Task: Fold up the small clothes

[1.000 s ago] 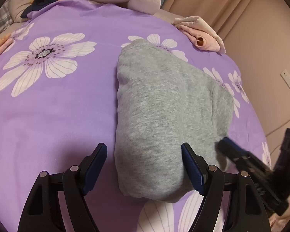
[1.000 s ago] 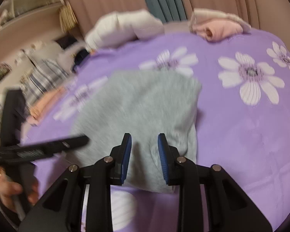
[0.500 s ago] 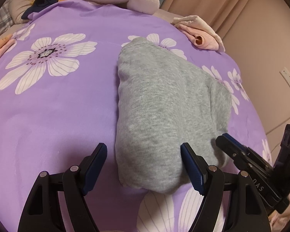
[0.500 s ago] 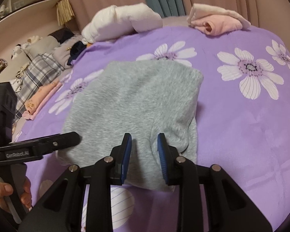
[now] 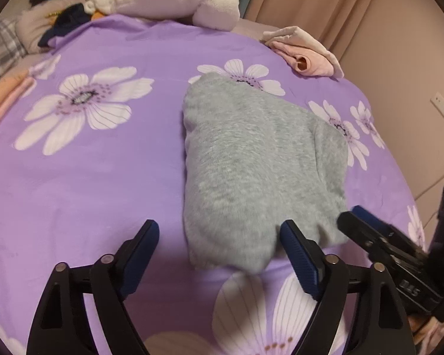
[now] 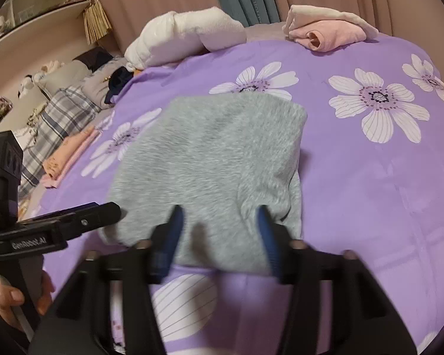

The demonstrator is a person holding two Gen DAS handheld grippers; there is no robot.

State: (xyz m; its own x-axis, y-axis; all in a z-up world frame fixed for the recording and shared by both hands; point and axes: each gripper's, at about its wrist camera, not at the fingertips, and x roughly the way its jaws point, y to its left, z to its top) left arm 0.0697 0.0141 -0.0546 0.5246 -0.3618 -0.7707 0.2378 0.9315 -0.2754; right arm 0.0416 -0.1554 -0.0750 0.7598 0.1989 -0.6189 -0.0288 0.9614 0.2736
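Right wrist view: "GenRobot.AI" in white lettering on the black arm of the left tool point(image 6: 115, 211). Left wrist view: "DAS" in pale letters on the right tool point(image 5: 347, 217) body.

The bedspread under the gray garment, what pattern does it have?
The bedspread is purple with large white flowers, clearest in the right wrist view.

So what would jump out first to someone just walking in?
Most likely the folded grey garment lying mid-bed on the purple flowered bedspread. Next, two black tools at its near edge: the left gripper with fingers wide open, and the right gripper open around the hem.
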